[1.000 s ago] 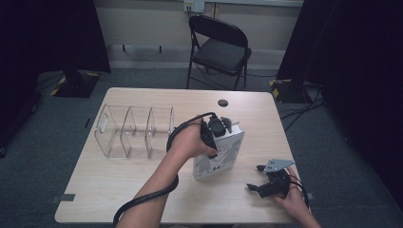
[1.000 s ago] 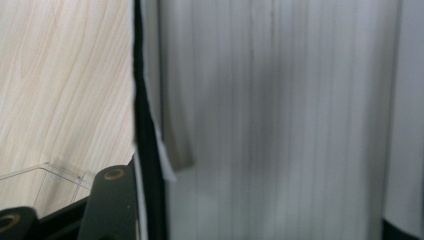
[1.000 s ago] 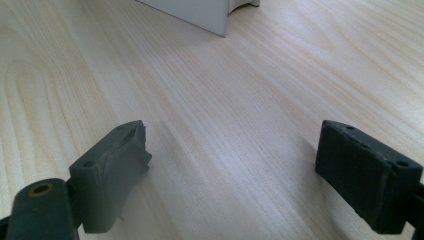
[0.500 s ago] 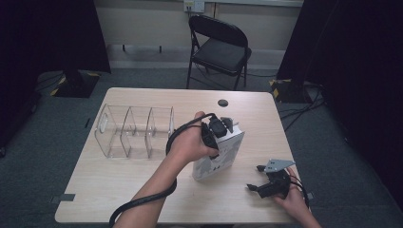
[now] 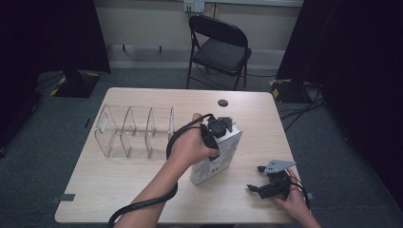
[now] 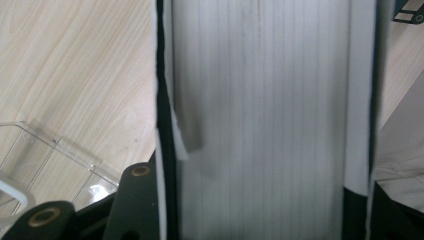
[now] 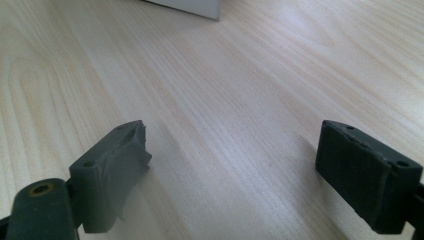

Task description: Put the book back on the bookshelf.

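While it stands upright on the light wooden table (image 5: 142,190), a white box (image 5: 223,156) with dark print on its side is clamped at its top by the left gripper (image 5: 216,129), whose jaws have just closed onto it. In the left gripper view the box's white face (image 6: 260,120) runs from top to bottom between the two black jaws, edged with thin dark lines, and each jaw lies flush against a side of it. The person's left hand (image 5: 192,145) wraps the gripper from the left side of the box, and a thick black cable (image 5: 142,204) loops over the hand and trails back along the forearm to the near edge of the table. The box sits a little right of the table's middle. Just to its left, close but apart, lies a clear plastic organiser (image 5: 133,130) split into three compartments; a corner of it (image 6: 60,150) shows in the left gripper view. To the right and nearer the person, well apart from the box, the right gripper (image 5: 266,185) rests low over the table's front right corner in the person's right hand (image 5: 294,204), topped by a grey three-cornered plate. Its jaws stand wide apart with bare wood between them, holding nothing. A small dark disc (image 5: 222,102) lies near the far edge of the table. Beyond the table, a black folding chair (image 5: 218,47) stands on grey carpet.
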Action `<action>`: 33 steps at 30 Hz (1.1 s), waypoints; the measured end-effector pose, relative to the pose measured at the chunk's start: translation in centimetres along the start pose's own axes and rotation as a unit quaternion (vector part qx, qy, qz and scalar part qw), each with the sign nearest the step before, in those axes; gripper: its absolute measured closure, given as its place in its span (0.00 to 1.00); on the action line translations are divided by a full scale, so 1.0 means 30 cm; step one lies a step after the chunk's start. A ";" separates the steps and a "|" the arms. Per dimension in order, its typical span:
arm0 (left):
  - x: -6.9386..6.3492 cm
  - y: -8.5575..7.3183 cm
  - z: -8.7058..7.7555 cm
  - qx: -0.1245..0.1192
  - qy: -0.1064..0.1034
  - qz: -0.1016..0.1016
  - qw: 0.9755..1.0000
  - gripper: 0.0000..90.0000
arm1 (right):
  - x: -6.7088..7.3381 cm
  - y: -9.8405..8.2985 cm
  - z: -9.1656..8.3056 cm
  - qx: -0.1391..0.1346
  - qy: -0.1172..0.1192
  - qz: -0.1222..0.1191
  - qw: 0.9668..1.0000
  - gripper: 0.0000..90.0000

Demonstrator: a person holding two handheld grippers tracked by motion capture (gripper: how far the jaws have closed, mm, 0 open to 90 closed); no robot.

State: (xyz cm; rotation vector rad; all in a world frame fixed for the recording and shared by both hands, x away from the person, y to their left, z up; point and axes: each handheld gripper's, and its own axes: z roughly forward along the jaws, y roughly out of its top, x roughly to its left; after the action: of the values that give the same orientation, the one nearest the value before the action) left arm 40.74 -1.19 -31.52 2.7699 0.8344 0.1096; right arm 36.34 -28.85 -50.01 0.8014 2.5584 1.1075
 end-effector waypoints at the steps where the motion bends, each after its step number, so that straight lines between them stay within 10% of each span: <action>1: 0.003 -0.005 -0.005 -0.001 0.000 0.000 1.000 0.59 | 0.000 0.000 0.000 0.000 0.000 -0.001 1.000 0.14; 33: 0.028 -0.141 -0.111 0.002 0.018 -0.051 0.999 0.59 | 0.000 0.000 -0.001 0.000 0.000 0.001 1.000 0.14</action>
State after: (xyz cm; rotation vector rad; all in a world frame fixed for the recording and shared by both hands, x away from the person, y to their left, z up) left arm 38.71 3.41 -29.38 2.7297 0.9835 0.1390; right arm 36.33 -28.87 -50.00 0.8037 2.5583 1.1083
